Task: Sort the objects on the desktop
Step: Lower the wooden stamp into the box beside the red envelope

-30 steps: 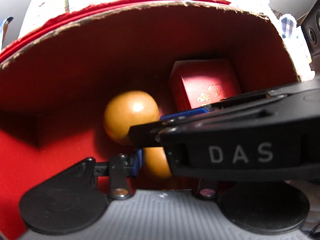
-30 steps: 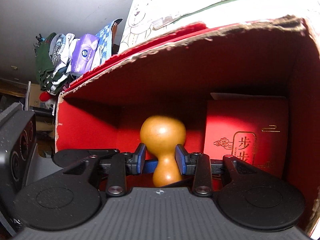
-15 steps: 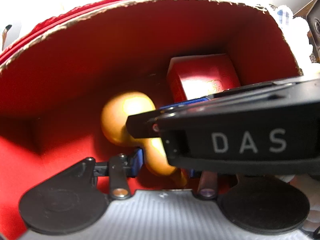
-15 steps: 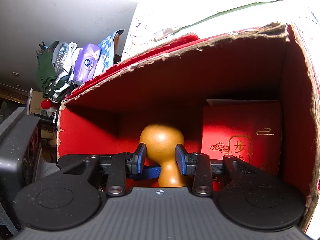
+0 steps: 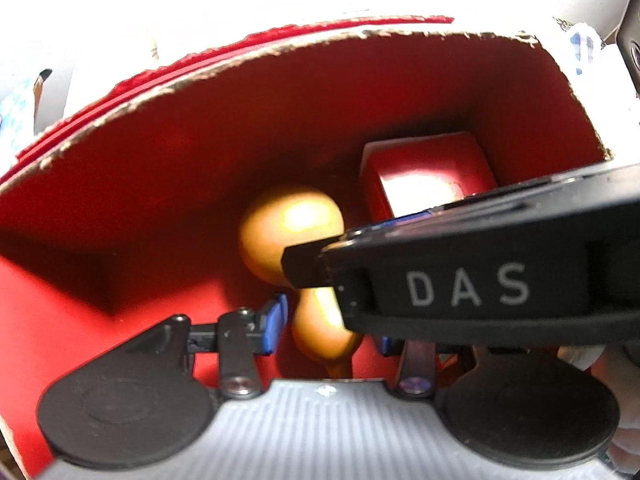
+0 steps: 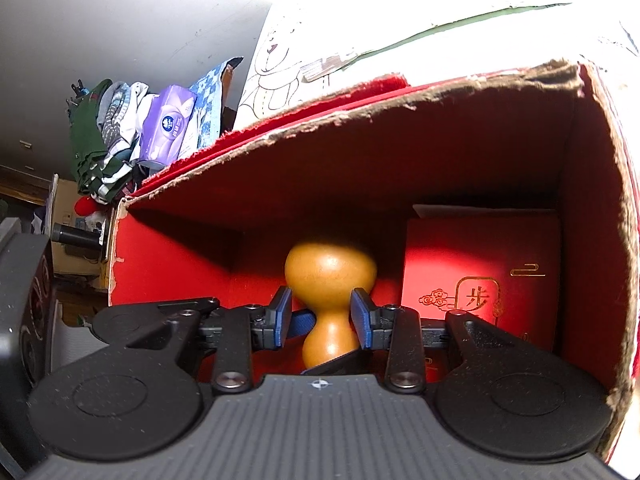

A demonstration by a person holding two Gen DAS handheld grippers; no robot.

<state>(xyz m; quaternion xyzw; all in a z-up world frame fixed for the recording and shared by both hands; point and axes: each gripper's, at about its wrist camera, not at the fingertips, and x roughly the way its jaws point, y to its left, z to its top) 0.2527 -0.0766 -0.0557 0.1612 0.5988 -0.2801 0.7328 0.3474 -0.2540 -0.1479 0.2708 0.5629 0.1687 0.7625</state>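
Right gripper first — its blue fingers stand apart on either side of the gourd's narrow waist, a sliver of gap on each side, so not clamped. The left gripper is hard to read: one blue finger sits just left of the gourd's small bulb, but the other finger is almost wholly hidden behind the right gripper's black body marked "DAS" — I cannot tell whether the left one grips or not. The gourd is smooth, glossy, golden-brown, two bulbs with a pinched middle, lying inside the red cardboard box with its big bulb towards the back wall. Its small end is cut off by the gripper bodies. Beside it, in the right rear corner, stands a red gift box with gold print, its lower edge hidden.
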